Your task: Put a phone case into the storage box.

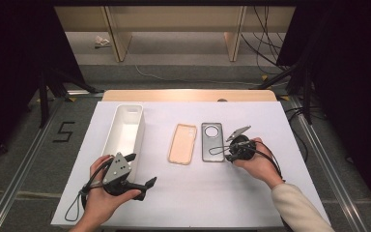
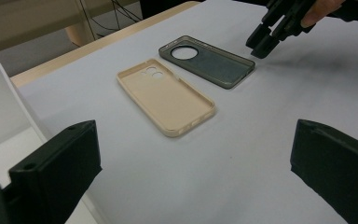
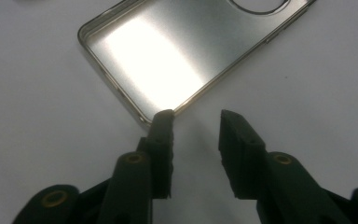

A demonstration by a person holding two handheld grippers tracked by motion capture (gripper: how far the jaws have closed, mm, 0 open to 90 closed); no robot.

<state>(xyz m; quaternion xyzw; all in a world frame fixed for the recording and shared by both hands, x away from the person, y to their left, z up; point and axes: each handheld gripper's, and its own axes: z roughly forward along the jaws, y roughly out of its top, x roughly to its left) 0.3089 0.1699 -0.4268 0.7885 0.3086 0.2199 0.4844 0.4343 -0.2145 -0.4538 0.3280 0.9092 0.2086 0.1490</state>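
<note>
A grey phone case [image 1: 212, 141] with a round camera hole lies open side up on the white table, and a beige phone case [image 1: 182, 144] lies just left of it. My right gripper [image 1: 227, 155] sits at the grey case's near right corner. In the right gripper view its jaws [image 3: 196, 122] stand a little apart with nothing between them, the left tip at the rim of the grey case [image 3: 186, 51]. My left gripper [image 1: 141, 170] rests near the table's front left, open wide [image 2: 191, 172], facing the beige case [image 2: 168, 95] and the grey case [image 2: 207, 60].
A long white bin [image 1: 124, 130] stands on the left of the white table [image 1: 198, 198], right beside my left hand. Beyond the table's far edge are a wooden strip, shelf legs and cables on the floor.
</note>
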